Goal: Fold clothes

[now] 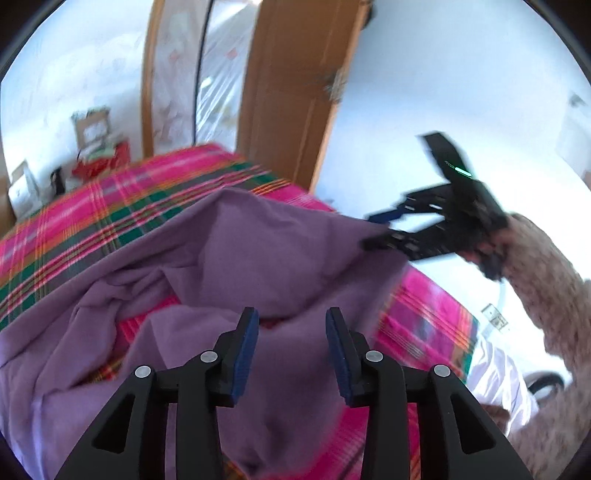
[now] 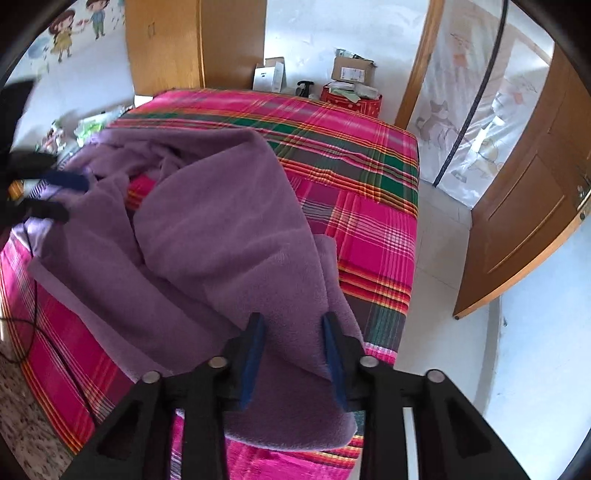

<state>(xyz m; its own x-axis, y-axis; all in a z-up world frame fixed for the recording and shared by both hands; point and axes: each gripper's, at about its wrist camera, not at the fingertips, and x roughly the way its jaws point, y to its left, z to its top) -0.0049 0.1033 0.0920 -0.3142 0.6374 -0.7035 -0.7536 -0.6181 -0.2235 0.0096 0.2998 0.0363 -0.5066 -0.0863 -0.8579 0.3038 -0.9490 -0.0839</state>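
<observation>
Plaid-covered bed point(image 2: 369, 206), wooden door point(image 2: 524, 221)

No readable text, shipping label on cardboard box point(image 2: 352, 70) too small and blurred to read

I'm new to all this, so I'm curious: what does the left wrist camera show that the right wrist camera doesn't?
Only the left wrist view shows a fuzzy sleeve holding the right gripper.

Only the right wrist view shows cartoon wall stickers and a wooden wardrobe.

Both show the purple garment on the pink plaid bedspread, the boxes and the wooden door.
</observation>
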